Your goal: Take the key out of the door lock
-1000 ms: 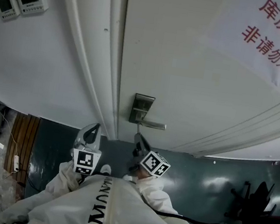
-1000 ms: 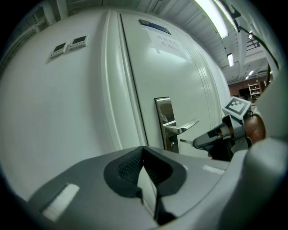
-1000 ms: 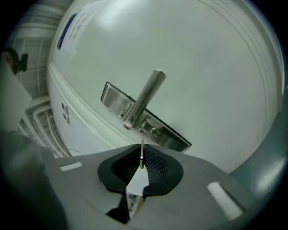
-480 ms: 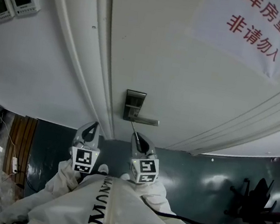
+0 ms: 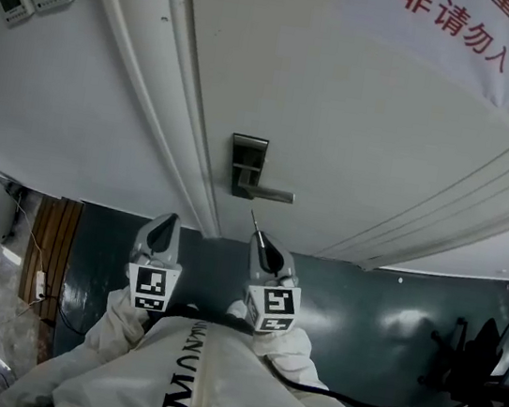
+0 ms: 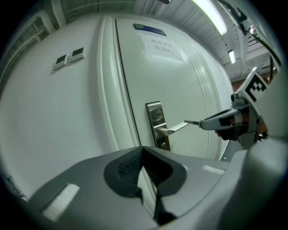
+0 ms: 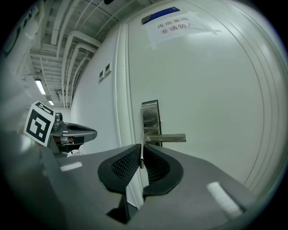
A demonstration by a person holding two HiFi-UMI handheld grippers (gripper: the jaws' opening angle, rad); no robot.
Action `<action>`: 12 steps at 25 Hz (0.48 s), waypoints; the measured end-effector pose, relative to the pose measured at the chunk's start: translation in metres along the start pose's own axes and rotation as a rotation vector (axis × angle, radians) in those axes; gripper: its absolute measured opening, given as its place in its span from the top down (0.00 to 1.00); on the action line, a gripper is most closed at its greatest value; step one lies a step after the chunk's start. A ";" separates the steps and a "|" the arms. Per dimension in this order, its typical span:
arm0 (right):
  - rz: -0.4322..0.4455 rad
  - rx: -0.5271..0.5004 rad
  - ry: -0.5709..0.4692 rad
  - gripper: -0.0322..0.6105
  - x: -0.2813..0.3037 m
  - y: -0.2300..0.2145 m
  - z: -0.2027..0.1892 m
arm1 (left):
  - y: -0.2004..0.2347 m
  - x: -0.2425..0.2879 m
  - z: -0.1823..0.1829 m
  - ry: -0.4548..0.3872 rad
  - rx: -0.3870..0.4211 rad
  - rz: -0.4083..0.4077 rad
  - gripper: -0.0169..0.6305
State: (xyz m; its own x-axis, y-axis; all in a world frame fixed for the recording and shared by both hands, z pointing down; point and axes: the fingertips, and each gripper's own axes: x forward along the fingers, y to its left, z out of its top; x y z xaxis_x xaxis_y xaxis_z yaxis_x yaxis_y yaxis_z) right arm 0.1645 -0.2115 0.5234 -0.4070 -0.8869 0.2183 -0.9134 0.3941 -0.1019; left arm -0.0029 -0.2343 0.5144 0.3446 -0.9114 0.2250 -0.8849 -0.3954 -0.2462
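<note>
In the head view, the door [image 5: 343, 116] carries a metal lock plate [image 5: 247, 161] with a lever handle [image 5: 273, 194] reaching to the right. A paper notice [image 5: 451, 28] with red characters is stuck higher up. The right gripper [image 5: 256, 232] sits below the handle, its jaws pinched on the key [image 5: 253, 217]. The key's thin blade juts from the tip toward the door, apart from the plate and the handle. The left gripper [image 5: 170, 221] hovers beside it, nearer the door frame, tapering to a closed point.

In the left gripper view, the left gripper's [image 6: 143, 150] dark ribbed pads meet at the tips with nothing between them. Beyond them the keyhole [image 6: 164, 144] shows on the lock plate [image 6: 155, 113] under the handle [image 6: 176, 127]. At the right, the right gripper [image 6: 203, 123] holds the key [image 6: 191, 122] out level, its tip just beside the handle's free end.

In the right gripper view, the right gripper's [image 7: 141, 153] jaws are all but together, clamping the key [image 7: 141, 158] as a thin sliver between the pads. The plate [image 7: 150, 114] and handle [image 7: 167, 138] lie ahead.
</note>
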 end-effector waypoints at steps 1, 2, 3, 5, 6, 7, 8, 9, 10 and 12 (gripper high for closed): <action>-0.004 0.001 -0.001 0.91 -0.004 0.004 -0.001 | 0.000 -0.005 -0.001 -0.003 0.000 0.000 0.97; -0.010 0.001 -0.002 0.91 -0.009 0.008 -0.002 | 0.000 -0.011 -0.002 -0.007 0.001 -0.003 0.97; -0.018 0.000 -0.004 0.91 -0.014 0.012 -0.003 | 0.000 -0.016 -0.003 -0.013 0.002 -0.008 0.97; -0.035 -0.008 -0.009 0.91 -0.023 0.021 -0.003 | -0.001 -0.028 -0.004 -0.028 0.003 -0.023 0.97; -0.044 -0.012 -0.013 0.91 -0.027 0.026 -0.003 | -0.001 -0.034 -0.004 -0.038 0.005 -0.032 0.97; -0.054 -0.013 -0.019 0.91 -0.032 0.031 -0.003 | -0.001 -0.040 -0.004 -0.047 0.008 -0.041 0.97; -0.066 -0.011 -0.024 0.91 -0.037 0.037 -0.003 | 0.000 -0.048 -0.004 -0.055 0.011 -0.051 0.97; -0.078 -0.007 -0.027 0.91 -0.042 0.044 -0.004 | 0.001 -0.057 -0.006 -0.062 0.012 -0.061 0.97; -0.091 -0.004 -0.029 0.91 -0.048 0.052 -0.006 | 0.002 -0.067 -0.008 -0.069 0.010 -0.071 0.97; -0.112 -0.008 -0.034 0.91 -0.060 0.071 -0.008 | 0.006 -0.089 -0.015 -0.079 0.003 -0.084 0.97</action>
State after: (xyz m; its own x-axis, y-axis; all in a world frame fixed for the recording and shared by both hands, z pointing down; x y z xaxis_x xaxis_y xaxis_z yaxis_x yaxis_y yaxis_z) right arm 0.1238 -0.1279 0.5111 -0.3026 -0.9330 0.1949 -0.9531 0.2943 -0.0708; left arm -0.0436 -0.1541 0.5075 0.4413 -0.8810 0.1704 -0.8509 -0.4712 -0.2324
